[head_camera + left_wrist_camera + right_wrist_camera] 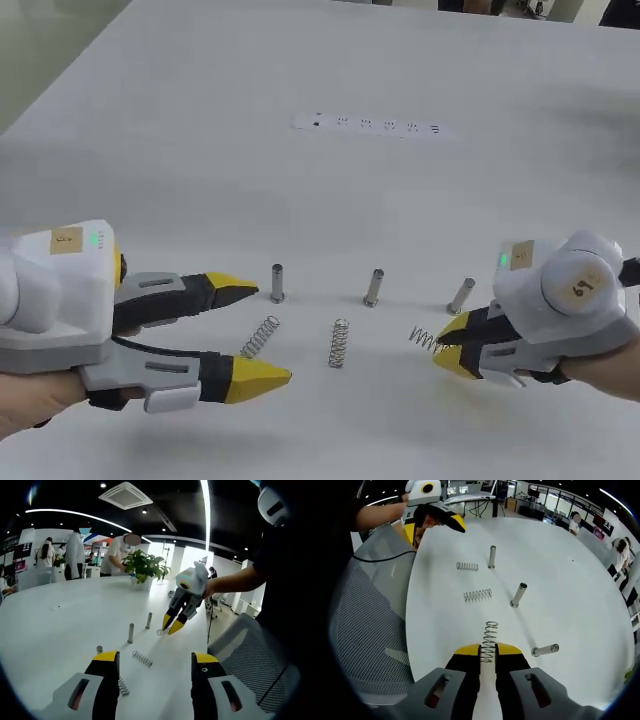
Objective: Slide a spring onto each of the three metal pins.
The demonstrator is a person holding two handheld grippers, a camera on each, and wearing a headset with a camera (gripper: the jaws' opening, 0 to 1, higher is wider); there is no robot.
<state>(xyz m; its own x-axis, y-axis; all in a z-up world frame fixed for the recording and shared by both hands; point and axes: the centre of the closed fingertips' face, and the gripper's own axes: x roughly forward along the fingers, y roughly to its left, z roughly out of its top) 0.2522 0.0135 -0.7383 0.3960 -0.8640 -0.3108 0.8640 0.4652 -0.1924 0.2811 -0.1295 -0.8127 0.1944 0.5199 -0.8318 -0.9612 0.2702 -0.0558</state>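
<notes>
Right gripper (447,345) clamped on the end of one spring (489,639), left gripper (270,333) gaping beside two loose springs (339,343), three pins (373,287) standing in a row, bare table (200,150) wide open beyond.

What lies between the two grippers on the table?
In the head view, two loose springs: the left spring by the left gripper, the middle spring halfway to the right gripper.

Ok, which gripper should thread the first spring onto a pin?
Right. The right gripper is shut on a spring, close to a pin; the left gripper is open, holding nothing.
</notes>
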